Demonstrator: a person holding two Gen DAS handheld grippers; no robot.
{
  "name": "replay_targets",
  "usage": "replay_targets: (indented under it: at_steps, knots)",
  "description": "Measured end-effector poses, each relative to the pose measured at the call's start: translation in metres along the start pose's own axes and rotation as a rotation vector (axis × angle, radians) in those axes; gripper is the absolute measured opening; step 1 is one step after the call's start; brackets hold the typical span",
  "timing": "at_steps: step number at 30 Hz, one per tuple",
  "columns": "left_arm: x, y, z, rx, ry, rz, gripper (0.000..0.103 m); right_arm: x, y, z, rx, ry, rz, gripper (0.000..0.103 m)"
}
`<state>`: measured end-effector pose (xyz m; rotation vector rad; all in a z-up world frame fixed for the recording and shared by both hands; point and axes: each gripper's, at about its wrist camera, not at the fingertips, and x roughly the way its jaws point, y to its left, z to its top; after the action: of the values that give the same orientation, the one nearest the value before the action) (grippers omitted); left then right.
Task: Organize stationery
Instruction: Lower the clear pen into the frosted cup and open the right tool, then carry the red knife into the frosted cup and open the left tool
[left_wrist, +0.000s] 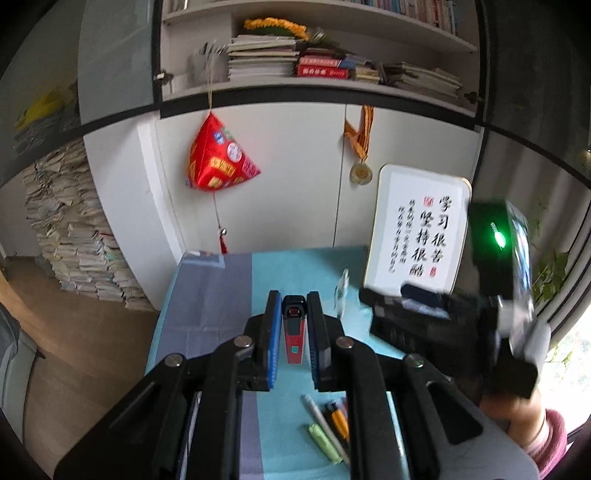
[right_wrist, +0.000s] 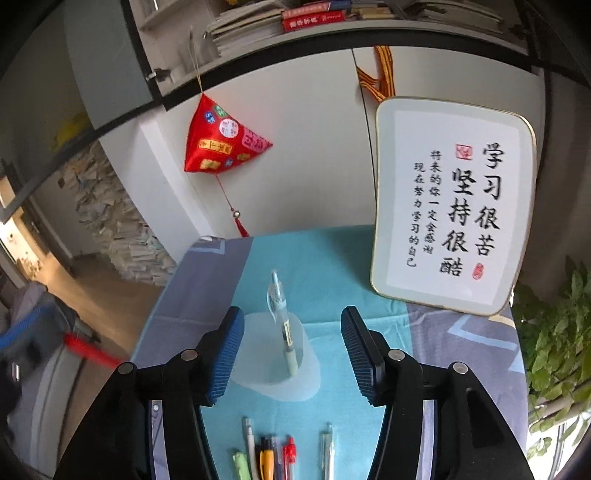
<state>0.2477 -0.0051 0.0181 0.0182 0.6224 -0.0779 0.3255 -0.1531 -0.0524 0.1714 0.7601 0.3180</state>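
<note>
My left gripper (left_wrist: 294, 306) is shut on a red pen with a black cap (left_wrist: 293, 334), held upright between its blue pads above the table. My right gripper (right_wrist: 292, 315) stands open on either side of a translucent cup (right_wrist: 258, 369). A clear pen (right_wrist: 281, 321) leans inside the cup, and neither pad touches it. On the teal cloth (right_wrist: 332, 258) in front of the cup lie several loose pens: a green highlighter (right_wrist: 240, 461), an orange pen (right_wrist: 266, 459), a red pen (right_wrist: 290, 452) and a clear one (right_wrist: 327, 448). The left wrist view shows the same loose pens (left_wrist: 328, 424).
A framed calligraphy board (right_wrist: 450, 210) leans at the table's back right against the white cabinet. A red hanging ornament (right_wrist: 221, 144) dangles at the back left. A leafy plant (right_wrist: 554, 350) stands past the right edge. The person's pink sleeve (left_wrist: 550, 435) shows at the right.
</note>
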Motion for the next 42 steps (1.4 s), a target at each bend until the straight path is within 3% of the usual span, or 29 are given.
replay_targets:
  at_steps: [7, 12, 20, 29, 42]
  knots:
    - [0.014, -0.015, 0.017, 0.002, -0.003, -0.052, 0.012, -0.018, -0.030, -0.024, 0.031, 0.036, -0.068, 0.055]
    - [0.036, -0.028, 0.020, 0.023, 0.016, -0.046, 0.012, -0.020, -0.057, -0.043, 0.075, 0.083, -0.082, 0.055]
    - [0.079, -0.034, 0.013, 0.030, 0.101, -0.021, 0.012, -0.032, -0.082, -0.076, 0.117, 0.083, -0.112, 0.055]
    - [0.109, -0.030, -0.002, 0.018, 0.186, -0.010, 0.012, -0.022, -0.085, -0.083, 0.132, 0.112, -0.093, 0.055]
    - [0.127, -0.028, -0.008, 0.002, 0.245, 0.007, 0.013, -0.017, -0.077, -0.087, 0.123, 0.133, -0.079, 0.055]
